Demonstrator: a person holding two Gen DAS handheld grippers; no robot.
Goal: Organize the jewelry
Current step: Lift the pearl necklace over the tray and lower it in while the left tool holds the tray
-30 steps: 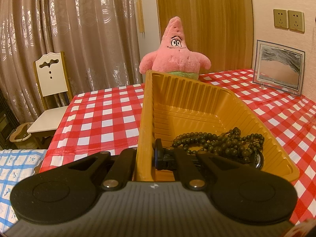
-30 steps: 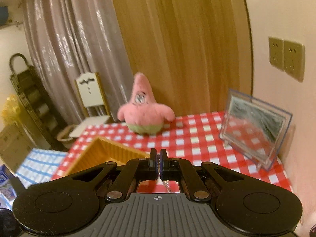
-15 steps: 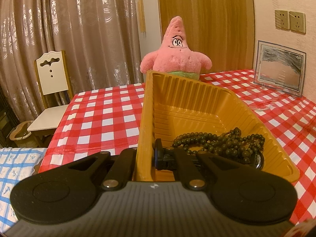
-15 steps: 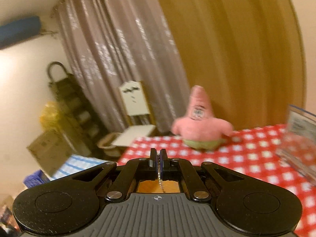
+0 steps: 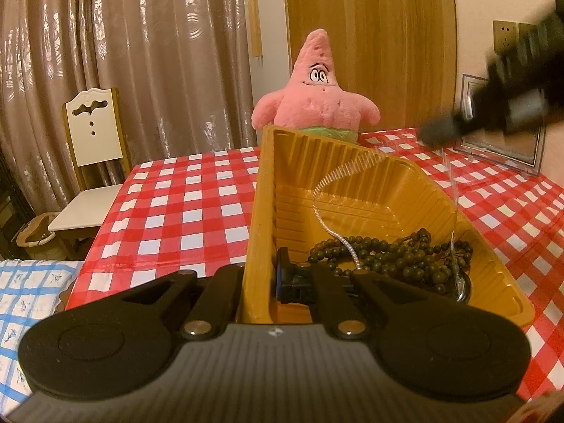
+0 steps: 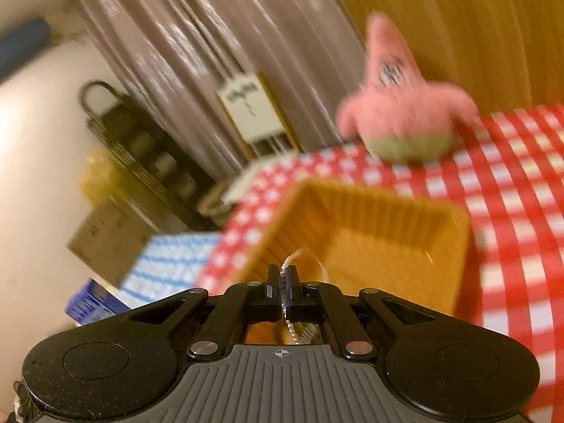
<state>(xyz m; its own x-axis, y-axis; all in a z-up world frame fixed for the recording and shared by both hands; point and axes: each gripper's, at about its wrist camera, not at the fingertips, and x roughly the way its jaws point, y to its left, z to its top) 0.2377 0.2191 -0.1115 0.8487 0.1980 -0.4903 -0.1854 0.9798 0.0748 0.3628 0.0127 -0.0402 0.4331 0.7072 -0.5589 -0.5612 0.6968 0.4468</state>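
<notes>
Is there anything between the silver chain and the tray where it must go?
Nothing visible. The right gripper holds the chain over the open tray, and its loop already hangs inside. Only the dark beads lie at the near end.

A desk (image 5: 197, 194) under a red-and-white checked cloth carries three things. A yellow plastic tray (image 5: 405, 183) sits near the front, running from near to far. Just beyond its far end stands a pink star-shaped plush toy (image 5: 317, 105). At the far right, a framed picture (image 5: 507, 148) stands by the wall.
</notes>
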